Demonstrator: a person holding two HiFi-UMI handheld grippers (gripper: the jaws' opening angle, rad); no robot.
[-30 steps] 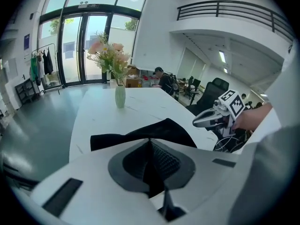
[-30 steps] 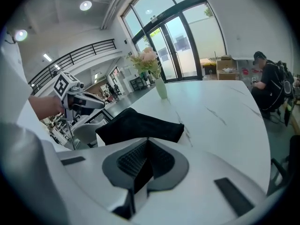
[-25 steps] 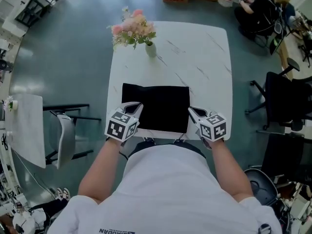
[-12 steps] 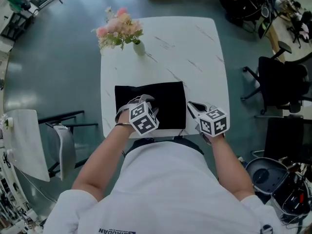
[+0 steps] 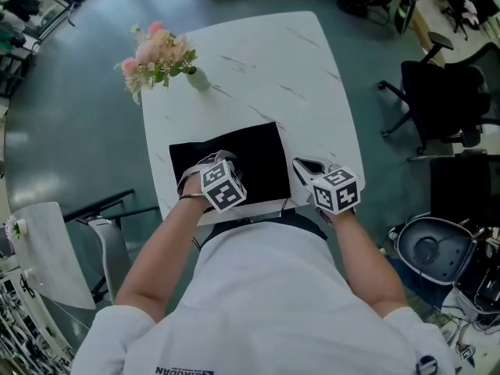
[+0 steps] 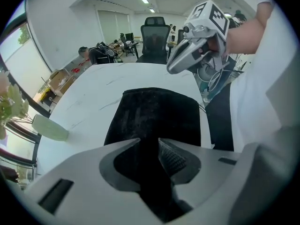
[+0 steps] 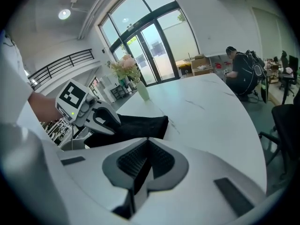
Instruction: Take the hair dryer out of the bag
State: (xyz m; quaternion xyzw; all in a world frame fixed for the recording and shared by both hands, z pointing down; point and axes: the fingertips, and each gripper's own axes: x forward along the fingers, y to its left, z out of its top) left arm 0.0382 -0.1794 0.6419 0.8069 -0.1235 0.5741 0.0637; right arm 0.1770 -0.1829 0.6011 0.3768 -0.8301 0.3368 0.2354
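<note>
Since no view shows the hair dryer, it is presumably still inside the flat black fabric bag [image 5: 258, 158]. The bag lies on the near part of the white marble-pattern surface [image 5: 266, 61], close to the person's body.

Left tongs [image 6: 149, 142] are released, jaws apart, pointing steeply down over the bag's near-left portion. Black fabric fills the gap between the pads, but they do not press on it. Likely reason: lined up to pinch the cloth or work toward the opening.

Right tongs [image 7: 147, 142] are clenched, pads together, nothing seen between them. Their tips sit just beside the bag's near-right corner, low over the surface, probably parked to steady that side or waiting their turn.

Cannot tell which edge is the bag's mouth, and no bulge gives the dryer's exact spot, so relative to the tongs it can only be placed under the left pair and beside the right.

Pale green vase of pink flowers [image 5: 160, 53] stands well apart at the far-left corner, clear of the work. Dryer not yet out.
</note>
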